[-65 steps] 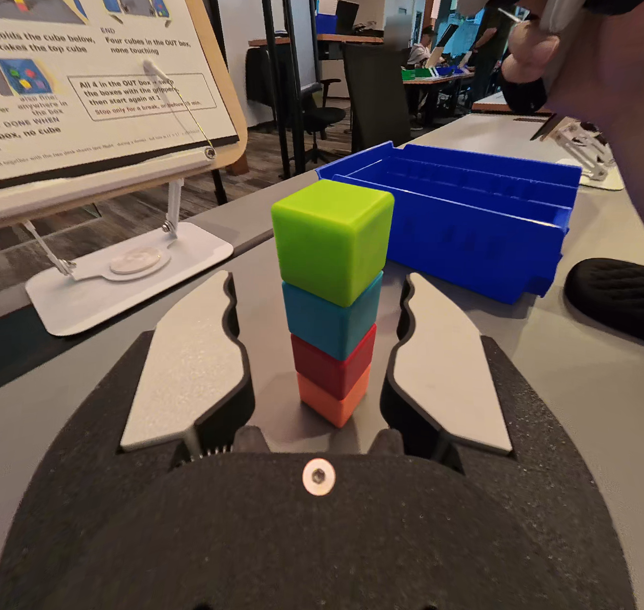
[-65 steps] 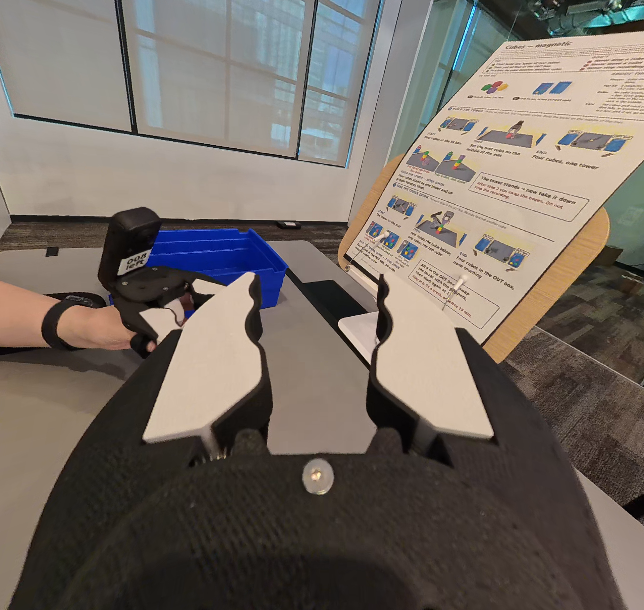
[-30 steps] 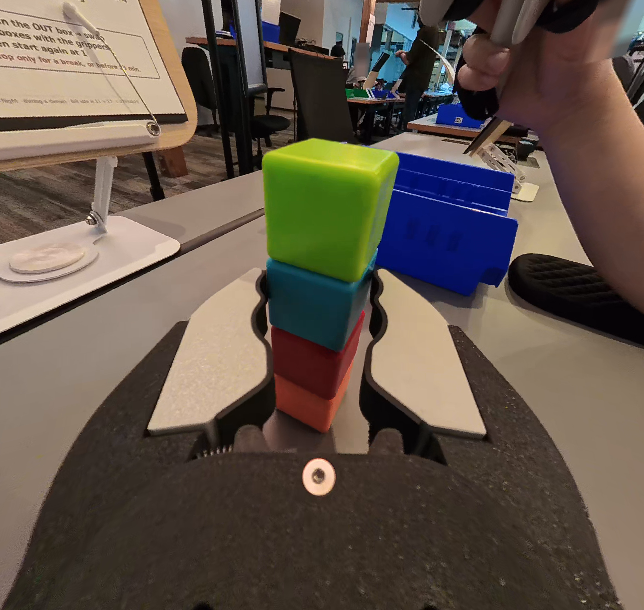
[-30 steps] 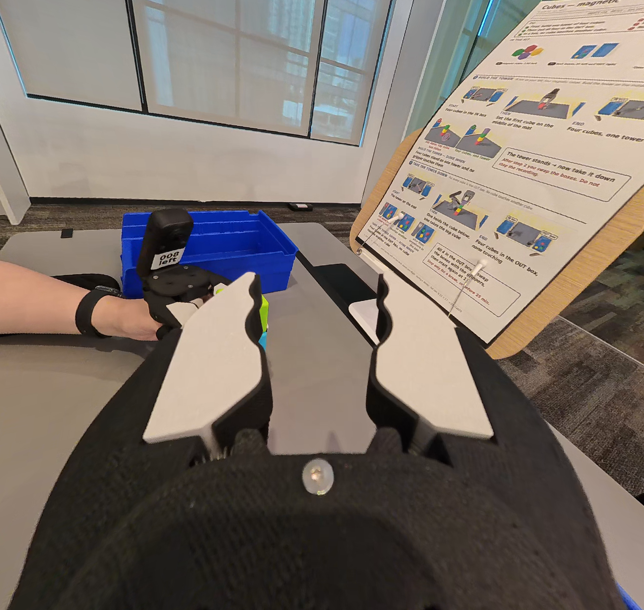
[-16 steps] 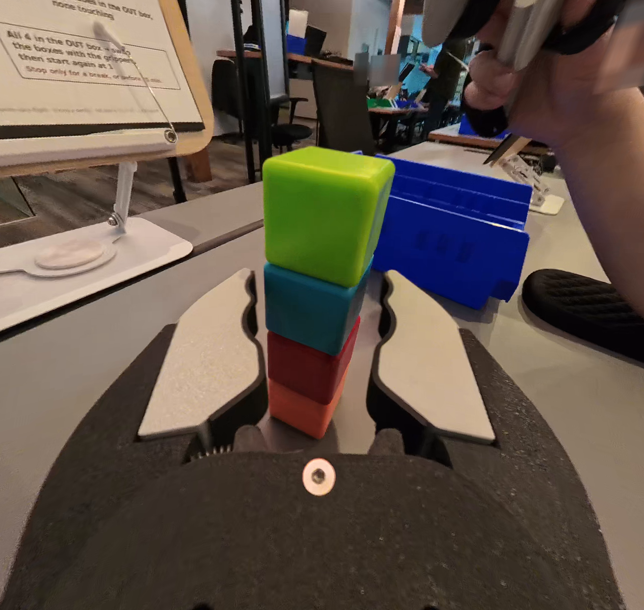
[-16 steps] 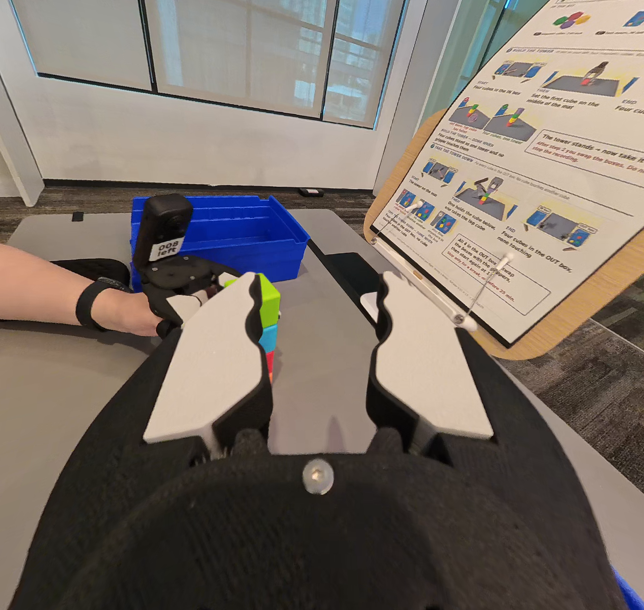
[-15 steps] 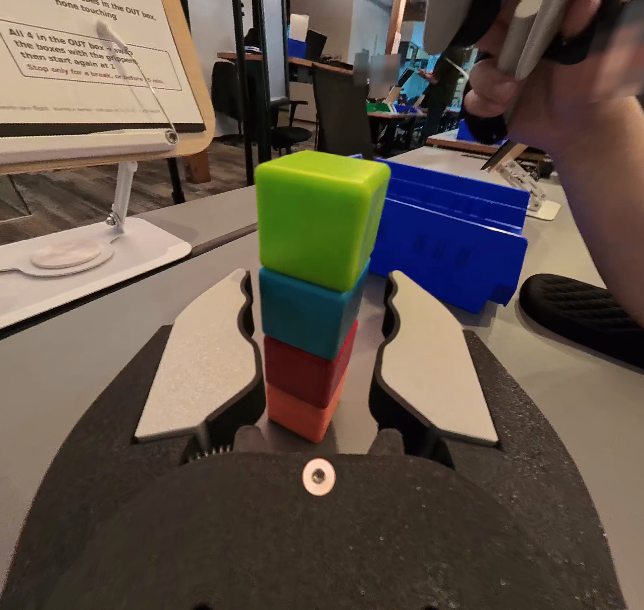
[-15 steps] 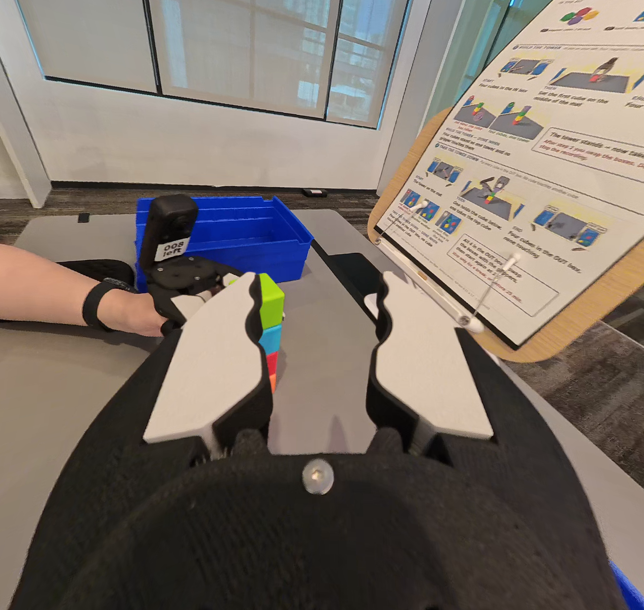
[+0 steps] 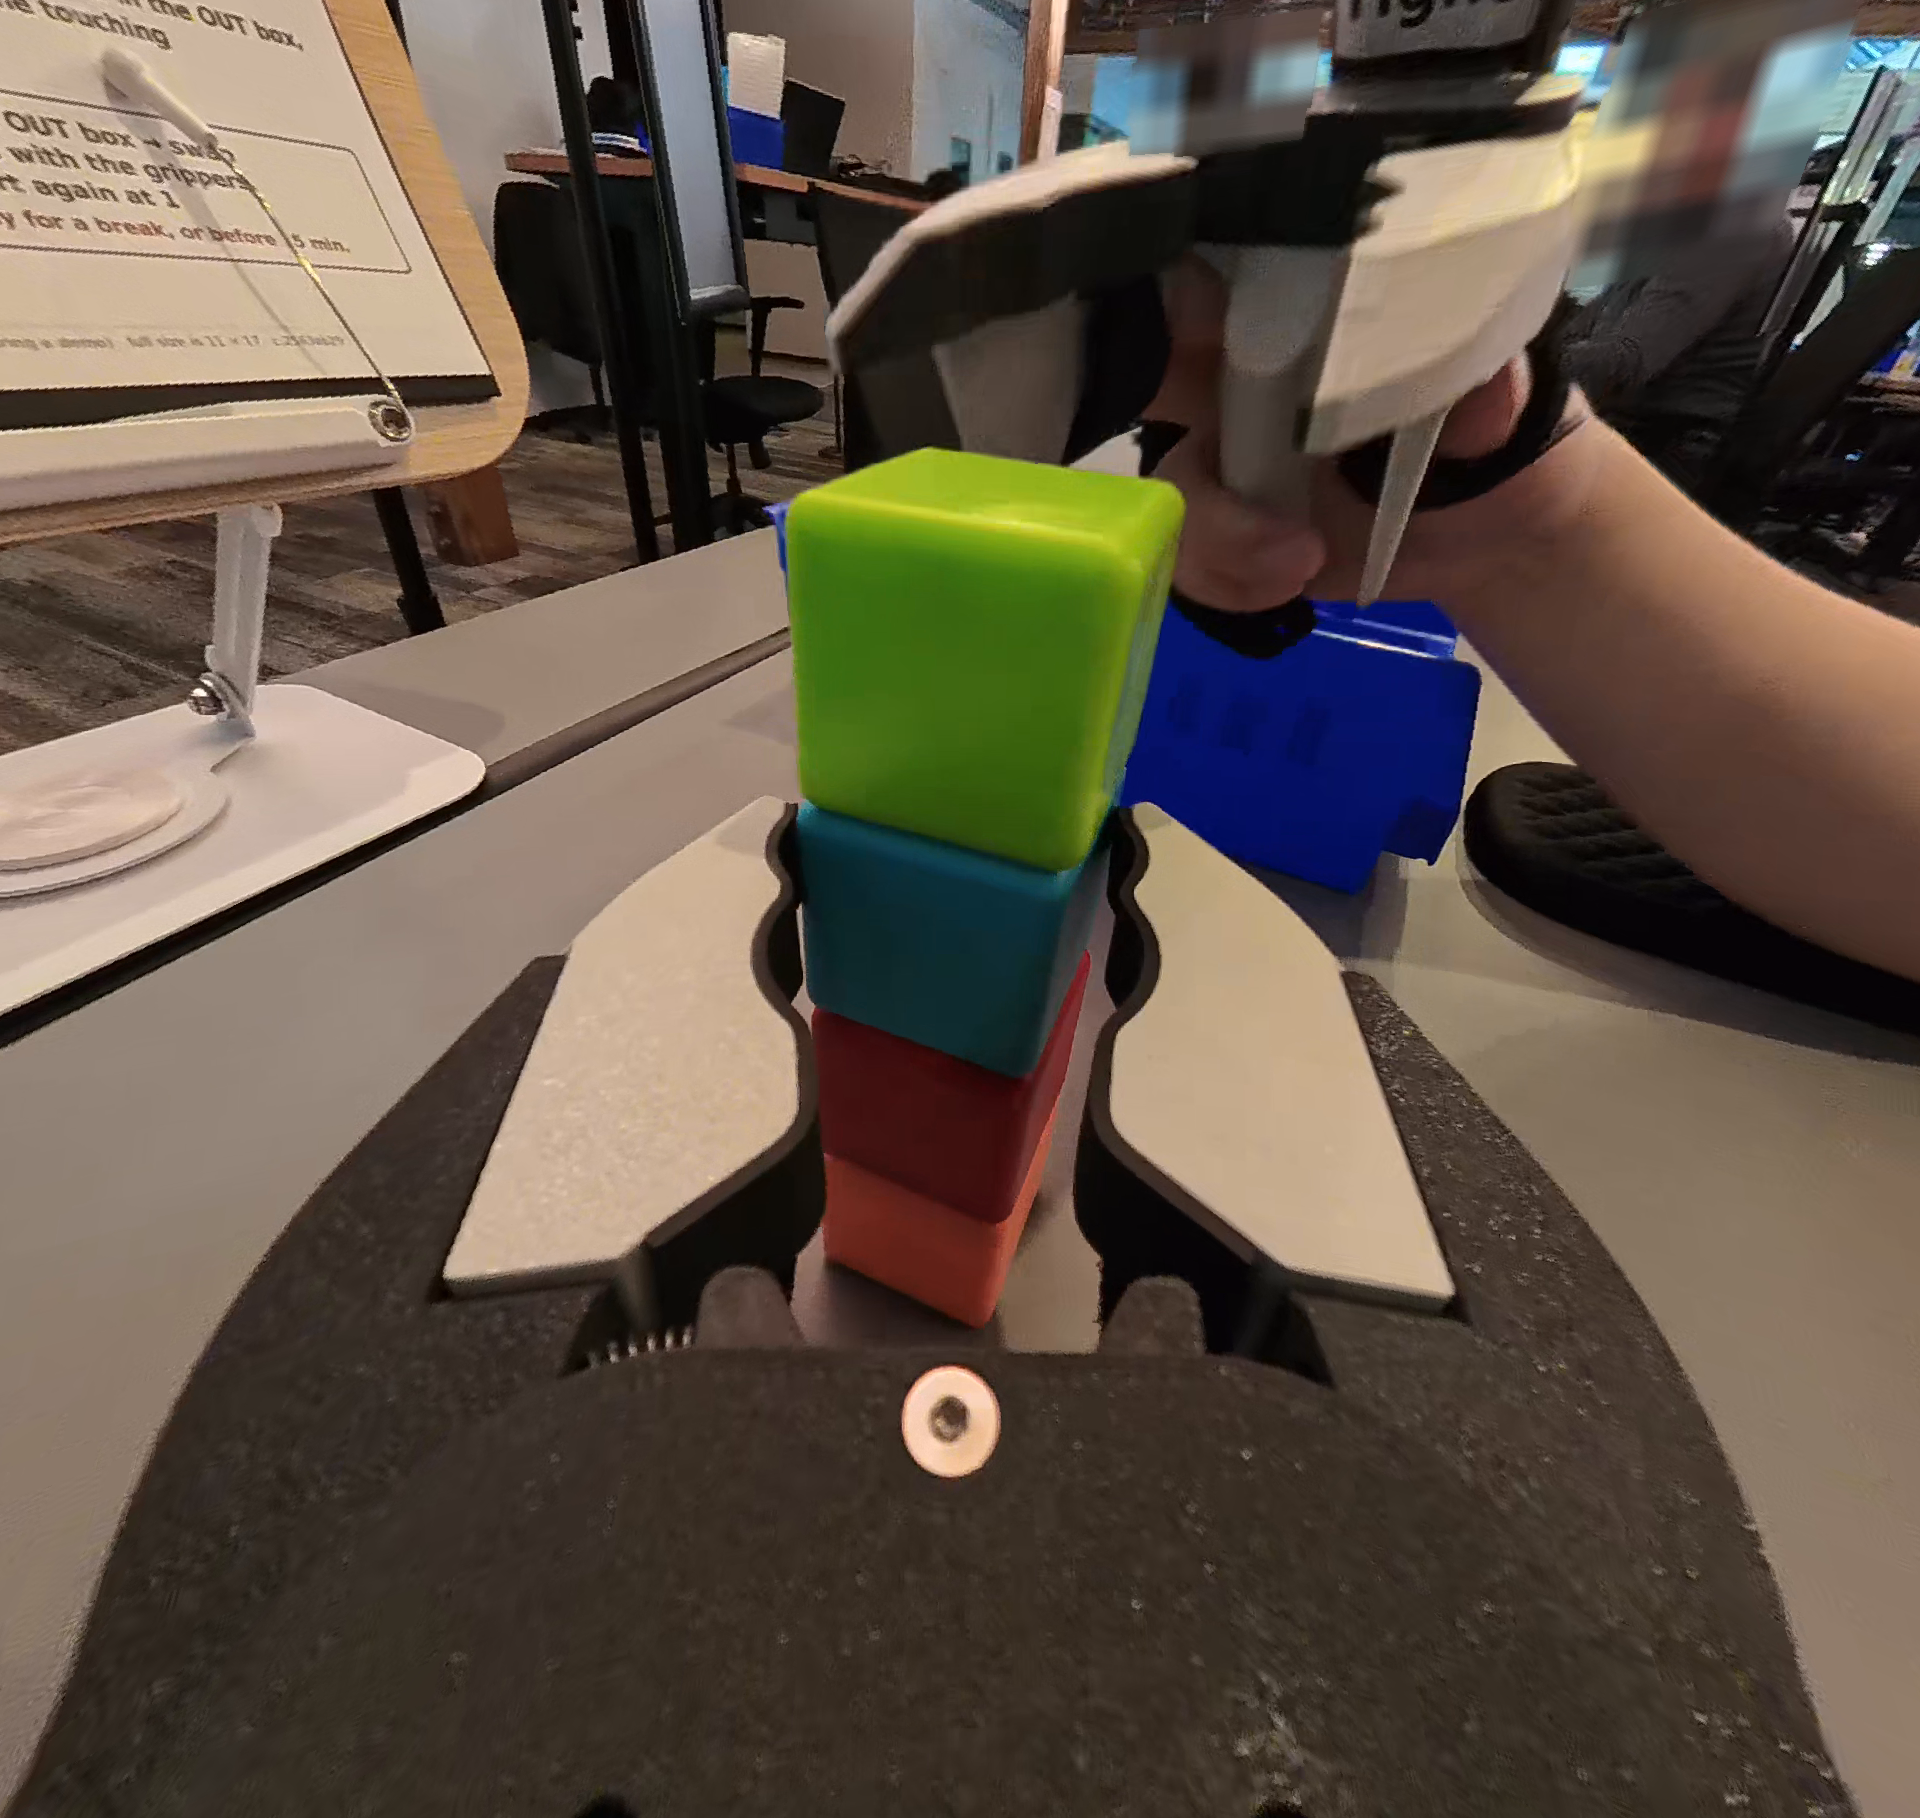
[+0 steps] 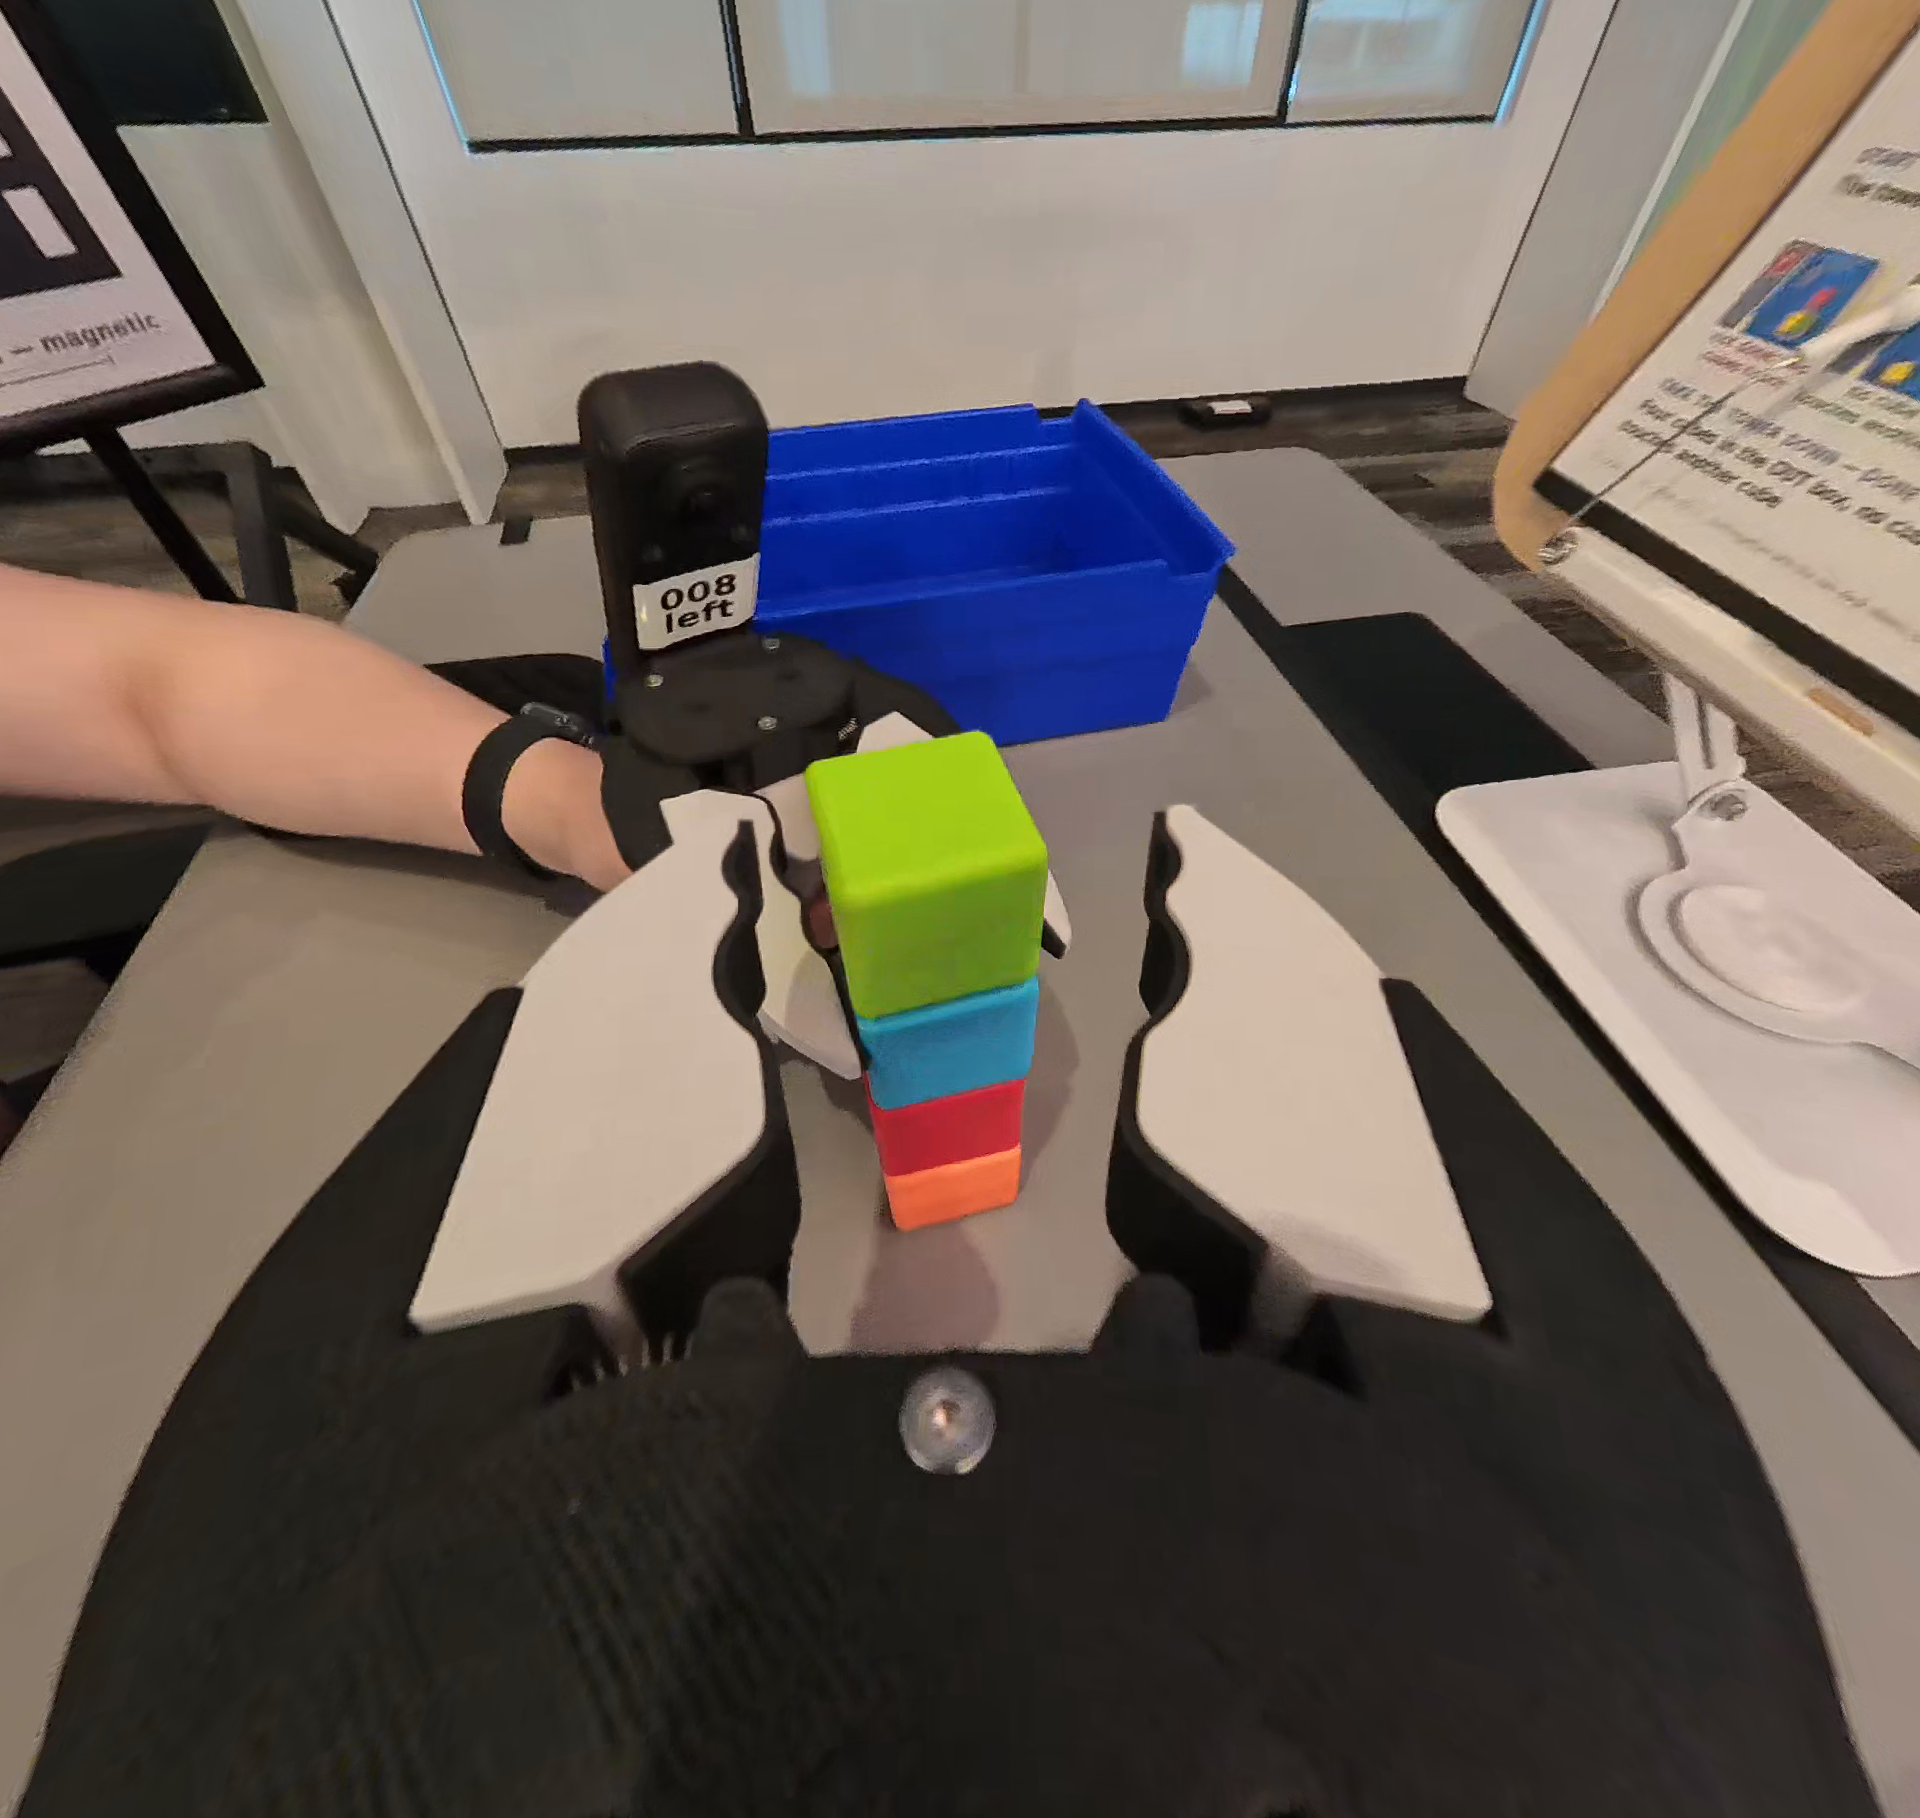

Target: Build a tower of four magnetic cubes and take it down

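Where the left gripper (image 9: 951, 895) stood slightly spread around the stack half a second ago, its grey fingers now press both sides of the teal plastic cube (image 9: 940, 947), second from the top, jaws pinching it. Below sit the dark red cube (image 9: 935, 1119) and the orange cube (image 9: 920, 1249), the latter resting on the grey tabletop (image 9: 312, 989). The lime-green cube (image 9: 961, 646) tops the tower, all four upright and touching.

The right gripper (image 10: 951, 895) has swung round since the earlier frame: then it faced the board with the tower off to its left; now the tower stands between its spread jaws, neither finger touching the green cube (image 10: 930, 869). From the left wrist view it hangs above and just behind the tower, blurred.

Beyond the tower, a blue plastic bin (image 10: 997, 563) sits on the table behind the left gripper (image 10: 914, 927); another blue bin (image 9: 1299, 740) shows behind the stack. The white-based instruction board (image 9: 208, 168) stands off to the side, as before.
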Available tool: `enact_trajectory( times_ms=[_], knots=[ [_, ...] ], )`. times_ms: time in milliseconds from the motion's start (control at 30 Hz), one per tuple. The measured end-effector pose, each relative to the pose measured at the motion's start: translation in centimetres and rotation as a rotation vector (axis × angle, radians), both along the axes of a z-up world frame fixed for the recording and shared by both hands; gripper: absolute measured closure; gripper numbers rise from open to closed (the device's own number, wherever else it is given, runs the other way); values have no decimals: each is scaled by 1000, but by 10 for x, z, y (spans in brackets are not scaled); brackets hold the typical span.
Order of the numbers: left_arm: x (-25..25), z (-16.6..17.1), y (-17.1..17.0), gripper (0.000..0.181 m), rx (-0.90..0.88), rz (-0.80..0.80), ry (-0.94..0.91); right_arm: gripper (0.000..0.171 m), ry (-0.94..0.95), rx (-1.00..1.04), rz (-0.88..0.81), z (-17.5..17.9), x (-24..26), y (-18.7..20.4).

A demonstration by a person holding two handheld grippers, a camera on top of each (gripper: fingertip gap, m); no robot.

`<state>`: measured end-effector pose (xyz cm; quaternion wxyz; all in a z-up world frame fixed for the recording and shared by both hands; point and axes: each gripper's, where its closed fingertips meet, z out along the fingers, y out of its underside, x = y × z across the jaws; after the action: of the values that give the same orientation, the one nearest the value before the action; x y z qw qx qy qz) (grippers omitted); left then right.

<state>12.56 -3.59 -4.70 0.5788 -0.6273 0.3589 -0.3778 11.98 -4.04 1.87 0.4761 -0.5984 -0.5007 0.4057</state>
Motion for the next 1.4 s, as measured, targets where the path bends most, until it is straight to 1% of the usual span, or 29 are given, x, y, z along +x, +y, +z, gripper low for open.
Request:
enact_trajectory(
  times_ms=[267,367,400,467,900,1067,1167,1233,1267,1333,1367,1400],
  knots=[
    [5,0,-9,125,-13,-72,-13,100,-71,-29,28,-20,-10,-3],
    [6,-5,-9,125,-41,-76,-12,109,-108,-26,47,-26,-13,-7],
    [6,-8,-9,126,-43,-78,7,120,-115,-18,49,-27,-13,-7],
    [7,-10,-9,128,-25,-75,23,120,-119,-21,55,-28,-14,-8],
    [7,-11,-9,129,-40,-93,47,122,-151,-39,41,-28,-13,-8],
    [7,-10,-8,129,-48,-94,39,122,-140,-76,34,-28,-13,-6],
    [8,-11,-9,129,-33,-97,53,122,-110,-147,44,-26,-12,-6],
    [9,-11,-9,129,-24,-97,62,122,-78,-195,53,-22,-11,-5],
    [9,-11,-9,129,-25,-93,64,122,-35,-212,58,-15,-9,-5],
    [8,-11,-8,129,-35,-93,52,122,85,-245,56,14,1,-4],
    [7,-11,-8,129,-39,-95,48,122,115,-237,13,28,12,2],
    [7,-11,-7,129,-43,-94,48,122,102,-190,-89,39,31,13]
  ],
)
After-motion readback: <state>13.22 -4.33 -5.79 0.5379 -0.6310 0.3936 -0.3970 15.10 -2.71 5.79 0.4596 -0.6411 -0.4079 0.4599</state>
